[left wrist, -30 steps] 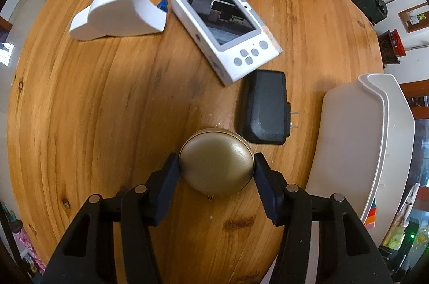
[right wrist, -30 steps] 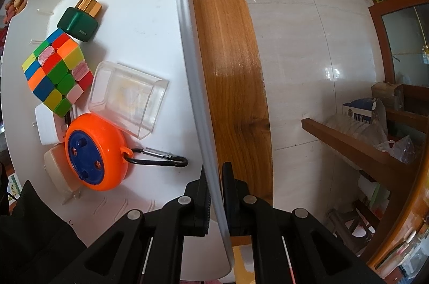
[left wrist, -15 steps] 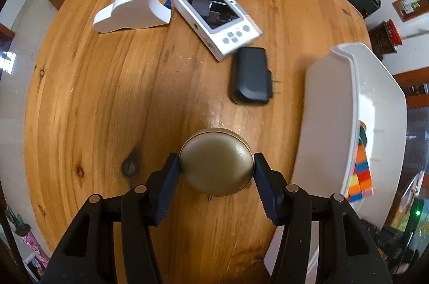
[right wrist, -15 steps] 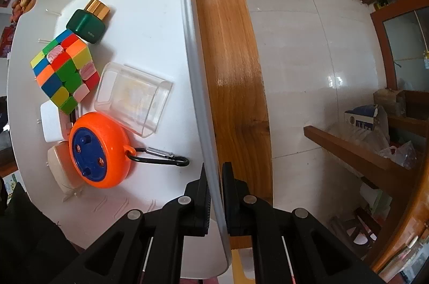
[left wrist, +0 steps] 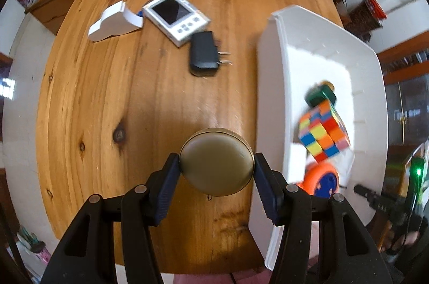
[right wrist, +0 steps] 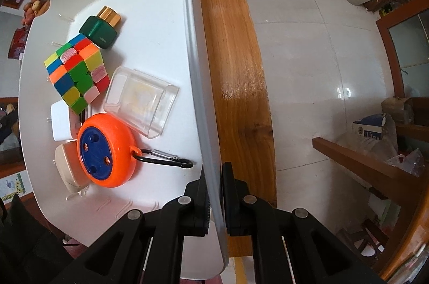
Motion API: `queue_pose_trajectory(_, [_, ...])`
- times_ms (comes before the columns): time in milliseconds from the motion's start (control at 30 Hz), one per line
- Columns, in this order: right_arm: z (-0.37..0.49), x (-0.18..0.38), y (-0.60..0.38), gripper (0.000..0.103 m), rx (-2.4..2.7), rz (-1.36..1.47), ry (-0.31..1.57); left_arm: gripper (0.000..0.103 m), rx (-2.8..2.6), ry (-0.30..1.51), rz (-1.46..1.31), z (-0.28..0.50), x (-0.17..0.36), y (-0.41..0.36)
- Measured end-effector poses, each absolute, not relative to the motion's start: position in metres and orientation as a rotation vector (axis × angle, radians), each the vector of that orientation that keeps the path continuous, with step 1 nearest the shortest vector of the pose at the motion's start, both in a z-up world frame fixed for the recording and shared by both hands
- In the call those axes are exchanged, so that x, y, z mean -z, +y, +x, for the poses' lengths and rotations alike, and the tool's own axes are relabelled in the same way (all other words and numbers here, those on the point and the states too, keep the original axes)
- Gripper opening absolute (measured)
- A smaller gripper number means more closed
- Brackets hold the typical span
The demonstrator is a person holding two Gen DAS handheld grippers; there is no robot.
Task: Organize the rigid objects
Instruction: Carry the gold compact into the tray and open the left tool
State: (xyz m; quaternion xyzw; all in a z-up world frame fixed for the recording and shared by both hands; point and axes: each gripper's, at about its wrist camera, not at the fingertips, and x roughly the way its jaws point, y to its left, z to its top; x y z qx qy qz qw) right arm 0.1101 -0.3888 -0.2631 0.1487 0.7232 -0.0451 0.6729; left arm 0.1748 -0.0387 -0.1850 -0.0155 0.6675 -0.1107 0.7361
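My left gripper (left wrist: 216, 171) clamps a smooth, olive-brown round case (left wrist: 216, 162) above the table (left wrist: 139, 96), beside the white bin (left wrist: 270, 101). My right gripper (right wrist: 214, 192) pinches the bin's rim. Farther in, the puzzle cube (right wrist: 77, 74) half hides a white block.

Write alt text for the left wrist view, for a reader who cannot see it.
The left gripper clamps a round olive-brown case above a wooden table. To its right is a white bin holding a colour cube; further away, a black plug adapter, a white handheld device and a white stand lie on the table.
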Motion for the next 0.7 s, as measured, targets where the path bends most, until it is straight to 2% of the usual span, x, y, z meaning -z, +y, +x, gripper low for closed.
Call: queue_pose_trajectory(700, [0.094, 0.270, -0.405, 0.008, 0.061, 0.429, 1.540, 0.059, 0.413, 1.453, 0.210, 0.115, 0.162, -0.135])
